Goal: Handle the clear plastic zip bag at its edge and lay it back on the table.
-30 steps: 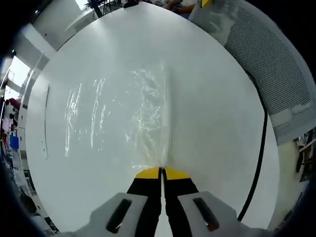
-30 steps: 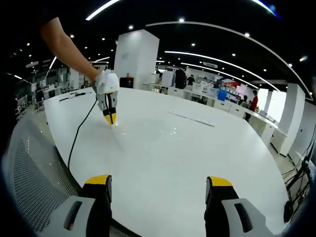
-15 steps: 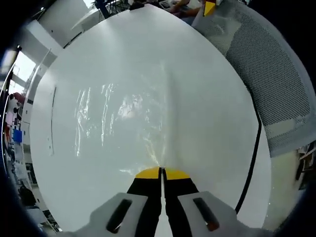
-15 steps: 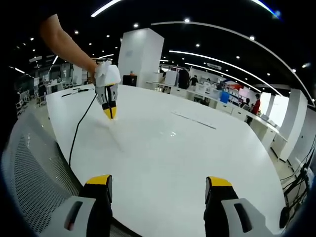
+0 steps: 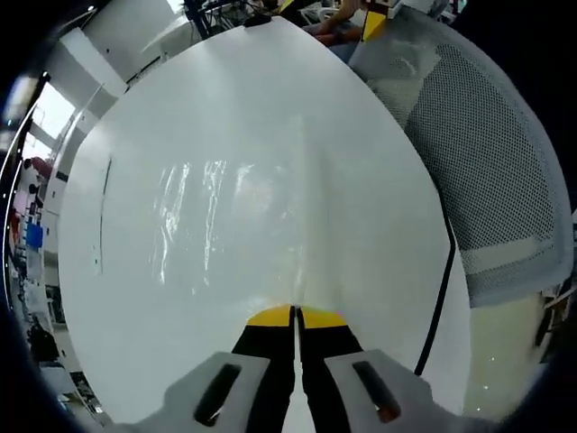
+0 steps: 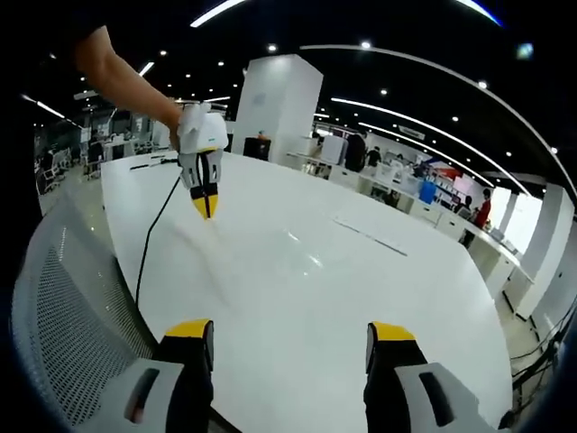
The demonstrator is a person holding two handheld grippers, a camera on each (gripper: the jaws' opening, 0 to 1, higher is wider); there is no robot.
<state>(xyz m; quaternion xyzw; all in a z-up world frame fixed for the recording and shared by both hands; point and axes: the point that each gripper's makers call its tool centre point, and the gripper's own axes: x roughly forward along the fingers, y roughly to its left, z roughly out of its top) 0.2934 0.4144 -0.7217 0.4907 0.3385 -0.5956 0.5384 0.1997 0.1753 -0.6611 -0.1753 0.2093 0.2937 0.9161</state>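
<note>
The clear plastic zip bag [image 5: 236, 225] shows as faint glossy streaks against the white table [image 5: 379, 189]. My left gripper [image 5: 296, 312] is shut on the bag's near edge, its yellow tips pressed together. In the right gripper view the left gripper [image 6: 206, 211] is held above the table by a person's hand, pointing down, and the bag [image 6: 215, 251] trails from its tips toward the tabletop, hard to make out. My right gripper [image 6: 288, 332] stands open near the table's edge [image 6: 270, 361], with nothing between its fingers.
A black cable [image 5: 440, 298] runs along the table's right side, and in the right gripper view this cable [image 6: 149, 257] hangs from the left gripper. A grey mesh chair [image 5: 491, 144] stands beside the table; the chair's mesh [image 6: 63, 307] sits at left.
The left gripper has risen with the bag's edge still clamped, so the table looks farther and the bag's wrinkles have smoothed. The right gripper has stayed open.
</note>
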